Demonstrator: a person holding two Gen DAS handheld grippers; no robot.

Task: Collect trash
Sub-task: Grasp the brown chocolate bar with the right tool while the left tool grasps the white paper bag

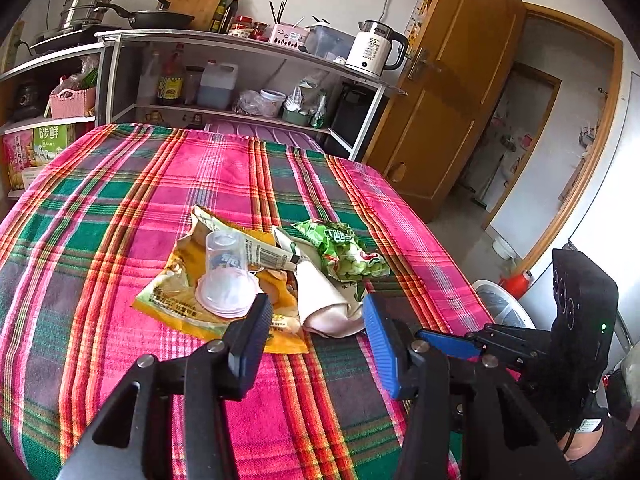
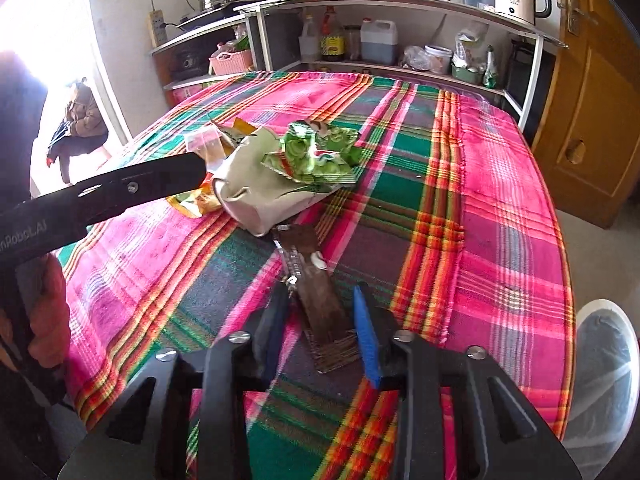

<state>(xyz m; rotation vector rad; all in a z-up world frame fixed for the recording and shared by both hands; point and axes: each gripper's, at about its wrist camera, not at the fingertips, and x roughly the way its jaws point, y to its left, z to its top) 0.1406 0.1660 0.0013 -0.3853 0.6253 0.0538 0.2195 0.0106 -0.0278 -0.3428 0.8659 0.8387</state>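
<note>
On the plaid tablecloth [image 1: 120, 208] lies a pile of trash: a yellow snack wrapper [image 1: 176, 296], a clear plastic cup [image 1: 226, 272] upside down on it, a crumpled white paper bag [image 1: 320, 300] and a green snack bag [image 1: 346, 254]. My left gripper [image 1: 316, 326] is open just short of the pile, its pads flanking the paper bag's near end without touching. A brown wrapper [image 2: 320, 300] lies flat, apart from the pile and nearer me. My right gripper [image 2: 320, 322] is lowered over it, open, a pad close on each side.
A bin lined with a white bag [image 2: 604, 360] stands off the table's right edge. Behind the table are shelves [image 1: 248, 44] with a kettle [image 1: 374, 48], pots and bottles. A wooden door [image 1: 448, 92] hangs open at the right. A person [image 2: 84, 128] sits by the bright doorway.
</note>
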